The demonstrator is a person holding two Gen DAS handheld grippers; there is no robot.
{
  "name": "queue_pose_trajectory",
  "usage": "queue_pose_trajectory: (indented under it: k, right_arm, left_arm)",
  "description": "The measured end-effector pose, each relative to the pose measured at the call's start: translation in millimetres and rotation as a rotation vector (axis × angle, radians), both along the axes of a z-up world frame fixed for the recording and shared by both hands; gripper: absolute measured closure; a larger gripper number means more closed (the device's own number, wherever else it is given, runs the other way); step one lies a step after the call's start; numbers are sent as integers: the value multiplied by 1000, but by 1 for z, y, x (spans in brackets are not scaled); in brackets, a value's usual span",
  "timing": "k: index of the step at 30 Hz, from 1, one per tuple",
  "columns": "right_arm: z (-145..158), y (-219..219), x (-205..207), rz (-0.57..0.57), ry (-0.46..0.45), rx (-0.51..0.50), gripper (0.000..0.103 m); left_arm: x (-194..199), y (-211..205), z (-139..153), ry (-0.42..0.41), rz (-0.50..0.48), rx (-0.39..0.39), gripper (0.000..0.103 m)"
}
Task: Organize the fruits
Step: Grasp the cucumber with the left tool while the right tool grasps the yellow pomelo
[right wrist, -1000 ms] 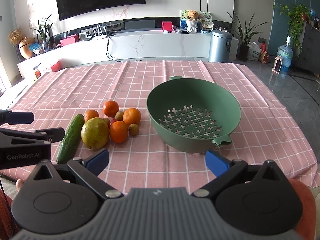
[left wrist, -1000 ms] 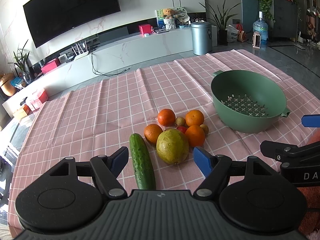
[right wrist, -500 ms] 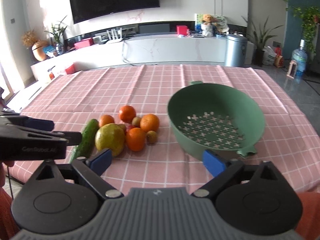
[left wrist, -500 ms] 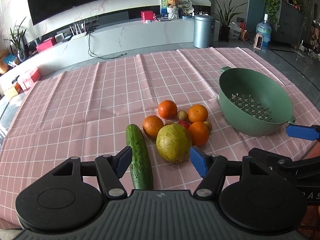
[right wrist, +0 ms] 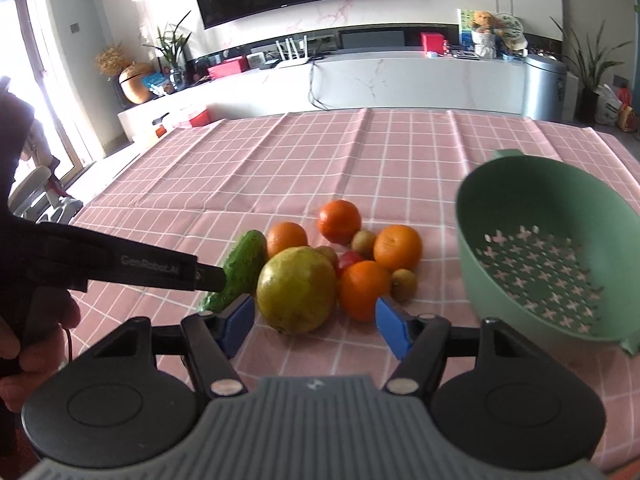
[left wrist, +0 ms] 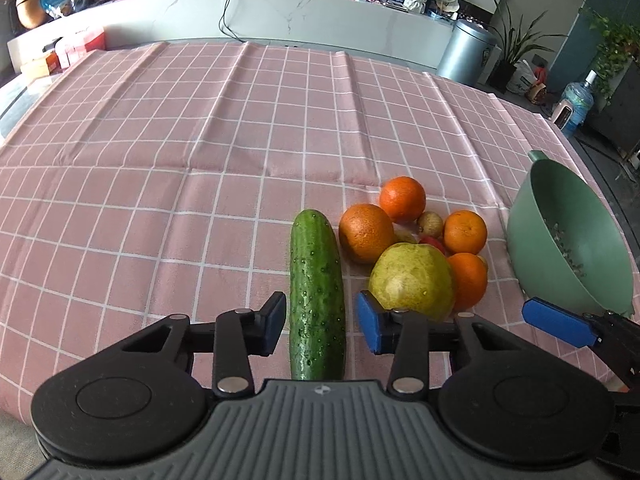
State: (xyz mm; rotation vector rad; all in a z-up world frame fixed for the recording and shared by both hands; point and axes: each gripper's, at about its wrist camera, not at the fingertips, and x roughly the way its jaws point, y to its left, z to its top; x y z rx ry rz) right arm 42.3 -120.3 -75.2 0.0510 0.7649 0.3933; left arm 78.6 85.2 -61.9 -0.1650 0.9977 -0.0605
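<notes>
A green cucumber (left wrist: pixel 316 272) lies lengthwise between the fingers of my left gripper (left wrist: pixel 322 324). Its jaws are closing, and a thin gap shows between each pad and the cucumber. To its right is a pile of fruit: a big yellow-green fruit (right wrist: pixel 296 292), several oranges (right wrist: pixel 340 222), small brown kiwis (right wrist: pixel 403 283) and a red fruit (right wrist: pixel 349 259). My right gripper (right wrist: pixel 316 324) hangs just in front of the big fruit, jaws closing, touching nothing. The green colander (right wrist: pixel 520 208) stands empty on the right.
A pink checked cloth (left wrist: pixel 160 200) covers the table, whose near edge is just below both grippers. My left gripper's black finger (right wrist: pixel 160 270) and a person's hand (right wrist: pixel 24 340) reach in from the left in the right wrist view. A white TV console (right wrist: pixel 400 80) stands behind.
Both grippers have come down and closer to the fruit, and their jaws have narrowed. The left one has rolled and now straddles the cucumber. The right one now faces the big fruit.
</notes>
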Motion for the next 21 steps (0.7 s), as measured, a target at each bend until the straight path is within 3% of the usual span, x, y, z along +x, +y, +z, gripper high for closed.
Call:
queue_pose_trajectory:
  k: [9, 13, 16, 21]
  right_arm:
    - [-15, 26, 15, 70, -37, -92, 39]
    - [-19, 27, 18, 86, -41, -118, 39]
    - [-22, 31, 21, 95, -48, -130, 39]
    - [-25, 36, 24, 107, -66, -147, 39]
  left_arm:
    - [18, 6, -20, 52, -3, -58, 56]
    - [24, 2, -25, 61, -15, -36, 56]
    - [27, 2, -28, 68, -16, -40, 62]
    - [25, 9, -28, 84, 1, -72, 62]
